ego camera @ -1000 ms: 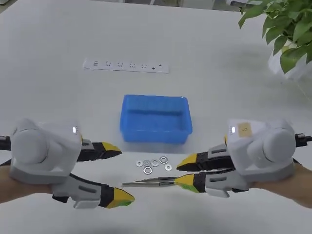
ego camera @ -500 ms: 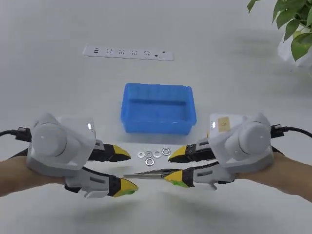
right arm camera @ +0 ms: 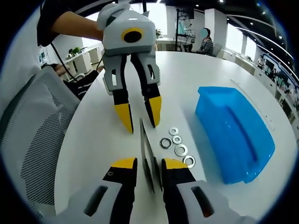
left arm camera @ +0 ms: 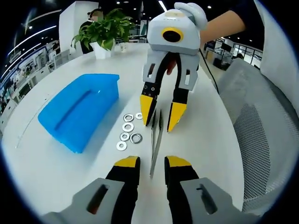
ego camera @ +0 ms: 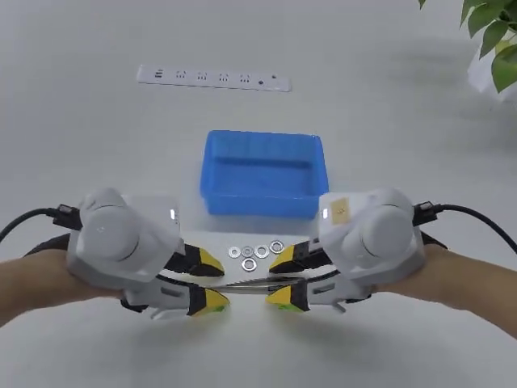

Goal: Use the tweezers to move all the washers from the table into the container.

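Silvery washers [left arm camera: 127, 127], six (one cluster); one blue container [ego camera: 258, 204]; one tweezers [left arm camera: 155, 140].

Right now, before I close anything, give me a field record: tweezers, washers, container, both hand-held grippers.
tweezers: flat on the table, lying between the two grippers
washers: loose cluster on the table, between tweezers and container
container: blue, no washers seen inside
left hand-held gripper: open, jaws either side of one tweezer end
right hand-held gripper: open, jaws either side of the other end, not clamped
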Motion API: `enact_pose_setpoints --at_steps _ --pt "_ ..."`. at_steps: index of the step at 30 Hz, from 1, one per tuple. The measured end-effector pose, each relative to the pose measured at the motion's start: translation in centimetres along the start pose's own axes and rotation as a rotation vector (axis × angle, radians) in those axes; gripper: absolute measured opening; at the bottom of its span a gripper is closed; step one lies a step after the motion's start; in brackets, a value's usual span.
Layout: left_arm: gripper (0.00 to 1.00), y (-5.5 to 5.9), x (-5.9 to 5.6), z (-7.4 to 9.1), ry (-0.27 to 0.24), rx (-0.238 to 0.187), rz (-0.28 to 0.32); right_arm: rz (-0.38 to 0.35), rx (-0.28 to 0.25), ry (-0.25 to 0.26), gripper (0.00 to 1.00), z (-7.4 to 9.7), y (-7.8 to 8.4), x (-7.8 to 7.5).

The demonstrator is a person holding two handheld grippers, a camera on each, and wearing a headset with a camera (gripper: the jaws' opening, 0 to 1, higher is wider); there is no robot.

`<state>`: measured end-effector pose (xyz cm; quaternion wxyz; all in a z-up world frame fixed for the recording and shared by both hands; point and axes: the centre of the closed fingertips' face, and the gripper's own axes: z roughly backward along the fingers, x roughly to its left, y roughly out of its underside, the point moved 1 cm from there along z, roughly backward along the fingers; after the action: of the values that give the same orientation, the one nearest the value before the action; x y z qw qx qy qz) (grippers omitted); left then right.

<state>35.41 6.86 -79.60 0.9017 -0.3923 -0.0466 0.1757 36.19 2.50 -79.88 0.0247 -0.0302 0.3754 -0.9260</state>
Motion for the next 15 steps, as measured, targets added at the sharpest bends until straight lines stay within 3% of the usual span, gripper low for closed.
enact_pose_setpoints --at_steps 5,7,9,11,15 --pt "0.19 -0.1 -0.19 -0.22 0.021 0.02 -0.04 0.016 0.008 0.005 0.18 -0.18 -0.04 -0.2" --pt "0.16 -0.19 0.16 -0.24 0.001 0.042 -0.159 0.037 0.017 0.01 0.16 -0.19 -0.03 -0.22" --pt "0.13 -0.15 -0.29 -0.39 0.017 0.046 -0.13 0.053 0.018 0.015 0.15 -0.19 0.0 -0.23" --pt "0.09 -0.13 -0.58 -0.42 0.039 0.053 -0.168 0.079 0.027 0.019 0.13 -0.18 0.08 -0.27" --pt "0.06 0.05 -0.21 -0.3 0.02 0.061 -0.16 0.095 0.04 0.023 0.1 -0.18 0.04 -0.02"
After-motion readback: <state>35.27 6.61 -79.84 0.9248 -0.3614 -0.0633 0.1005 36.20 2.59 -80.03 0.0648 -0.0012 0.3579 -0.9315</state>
